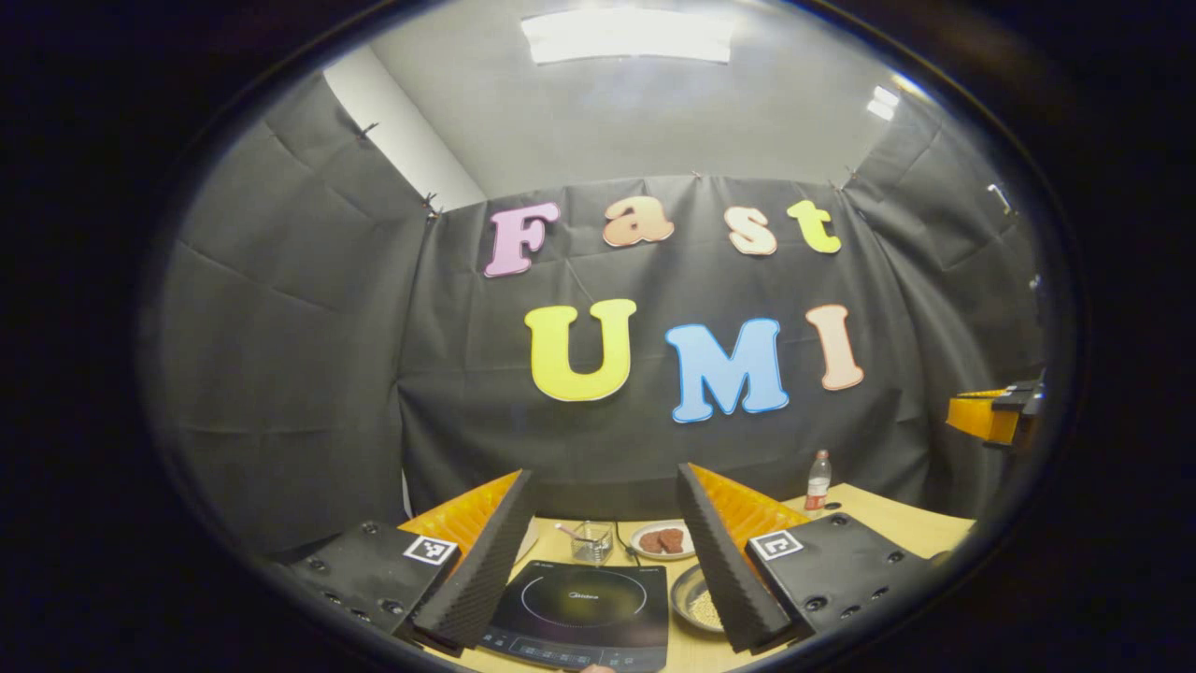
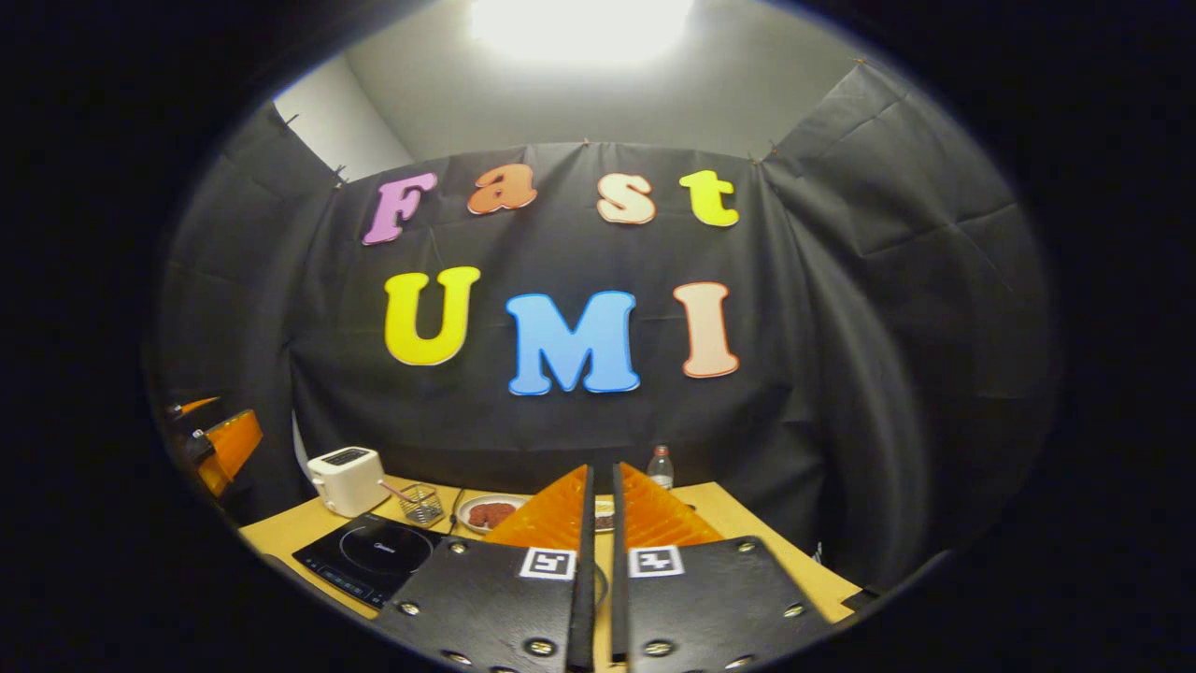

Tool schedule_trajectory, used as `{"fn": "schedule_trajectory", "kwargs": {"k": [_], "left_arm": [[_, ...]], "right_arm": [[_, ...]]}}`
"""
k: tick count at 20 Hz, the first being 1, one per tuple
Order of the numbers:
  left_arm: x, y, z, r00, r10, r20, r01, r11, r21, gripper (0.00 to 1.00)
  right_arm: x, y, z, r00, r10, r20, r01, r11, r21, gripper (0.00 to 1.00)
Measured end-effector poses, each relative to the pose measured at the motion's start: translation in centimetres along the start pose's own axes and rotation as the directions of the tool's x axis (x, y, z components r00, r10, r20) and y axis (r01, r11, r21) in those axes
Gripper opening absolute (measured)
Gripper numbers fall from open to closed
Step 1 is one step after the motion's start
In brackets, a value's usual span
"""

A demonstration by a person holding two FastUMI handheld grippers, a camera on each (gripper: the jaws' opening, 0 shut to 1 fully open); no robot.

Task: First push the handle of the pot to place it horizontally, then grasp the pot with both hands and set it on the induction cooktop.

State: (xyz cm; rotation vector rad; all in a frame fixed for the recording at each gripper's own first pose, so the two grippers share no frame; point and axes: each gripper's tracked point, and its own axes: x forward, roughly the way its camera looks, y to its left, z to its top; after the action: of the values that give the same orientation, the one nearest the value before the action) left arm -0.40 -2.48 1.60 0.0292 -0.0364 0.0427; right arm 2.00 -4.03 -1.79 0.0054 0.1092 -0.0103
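In the left gripper view a black induction cooktop (image 1: 579, 603) lies on the wooden table between my fingers. To its right sits a shallow metal pot (image 1: 699, 603) holding pale grains, partly behind my right finger; its handle is hidden. My left gripper (image 1: 605, 477) is open above the table with nothing between its fingers. In the right gripper view my right gripper (image 2: 599, 472) is shut on nothing, held above the table, with the cooktop (image 2: 369, 553) to its lower left. Each view catches the other gripper at its edge: the right gripper (image 1: 995, 416) and the left gripper (image 2: 220, 444).
Behind the cooktop stand a small clear cup (image 1: 590, 542) and a plate of brown pieces (image 1: 662, 540). A bottle (image 1: 818, 481) stands at the back of the table (image 1: 897, 523). A white toaster (image 2: 346, 479) sits at the back left corner.
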Motion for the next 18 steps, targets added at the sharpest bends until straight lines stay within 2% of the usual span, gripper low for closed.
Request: {"fn": "schedule_trajectory", "kwargs": {"k": [2,3,4,5,6,7,10,13,14,18], "left_arm": [[0.0,-0.1,-0.1,1.0,0.009,-0.003,-0.009,1.0,-0.003,0.94],[-0.2,-0.4,0.0,1.0,0.013,-0.004,-0.013,1.0,-0.002,0.98],[-0.1,-0.4,0.0,1.0,0.02,-0.004,-0.02,1.0,0.003,0.99],[-0.3,-0.8,0.0,1.0,0.025,-0.004,-0.025,1.0,0.005,1.0],[-0.4,-1.1,0.3,1.0,0.031,-0.003,-0.031,1.0,0.004,0.98],[-0.6,-1.5,0.4,0.999,0.036,-0.001,-0.036,0.999,0.006,1.0],[-1.2,-1.6,0.7,0.998,0.068,0.008,-0.068,0.997,0.034,0.94],[-2.0,-1.3,0.6,0.995,0.095,0.005,-0.095,0.995,0.039,0.94],[-2.0,-1.1,0.5,0.995,0.104,0.002,-0.104,0.994,0.04,1.0],[-1.1,-0.6,0.2,0.993,0.12,0.002,-0.12,0.992,0.038,1.0]], "right_arm": [[0.2,1.4,-0.4,0.998,0.058,-0.002,-0.058,0.998,0.004,0.07],[0.3,1.0,-0.4,0.998,0.065,0.001,-0.065,0.998,-0.006,0.07],[0.5,1.2,-0.3,0.996,0.091,0.007,-0.091,0.996,-0.008,0.06],[0.2,1.7,-0.4,0.993,0.116,0.005,-0.116,0.993,-0.006,0.0],[0.4,1.4,-0.4,0.993,0.121,0.009,-0.121,0.993,-0.008,0.0],[0.5,1.5,-0.6,0.991,0.133,0.011,-0.133,0.991,-0.01,0.0],[0.9,2.0,-0.9,0.983,0.185,0.007,-0.185,0.983,0.01,0.0],[1.4,2.4,-2.0,0.976,0.219,-0.018,-0.218,0.975,0.029,0.0],[1.6,2.9,-2.1,0.972,0.232,-0.022,-0.232,0.972,0.037,0.0],[2.5,5.6,-4.0,0.952,0.299,-0.066,-0.297,0.954,0.041,0.0]]}}
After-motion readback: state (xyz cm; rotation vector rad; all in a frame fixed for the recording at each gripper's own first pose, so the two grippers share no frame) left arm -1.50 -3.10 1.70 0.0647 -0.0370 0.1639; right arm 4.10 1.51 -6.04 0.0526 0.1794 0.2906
